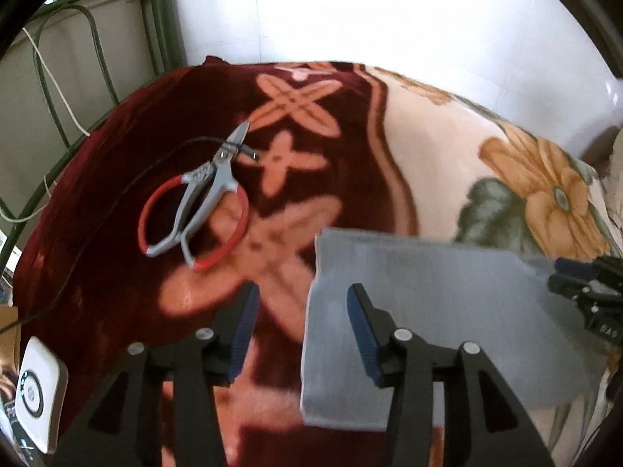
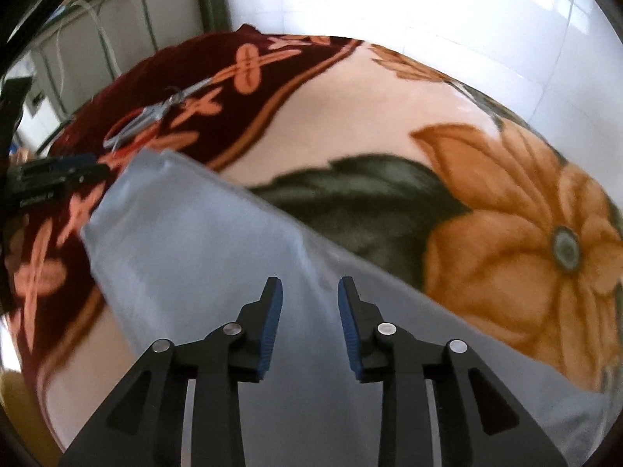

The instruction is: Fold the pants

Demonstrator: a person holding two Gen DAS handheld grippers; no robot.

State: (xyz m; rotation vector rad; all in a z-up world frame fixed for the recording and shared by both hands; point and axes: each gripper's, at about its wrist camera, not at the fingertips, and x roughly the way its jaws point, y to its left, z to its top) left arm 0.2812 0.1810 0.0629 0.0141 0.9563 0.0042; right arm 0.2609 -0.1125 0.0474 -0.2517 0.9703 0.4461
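On floral blanket, folded pants, left gripper and right gripper released, shears beside edge.

Matte black fingers on the left gripper, lined with ribbed blue pads and pinned by 4 round silver screws. Same build on the right gripper; small white lettering on its black side.

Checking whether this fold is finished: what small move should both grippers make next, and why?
Probably lift both clear. The left gripper and right gripper stand open with nothing pinched, and the grey pants lie flat in a folded rectangle on the blanket, so the fold looks released.
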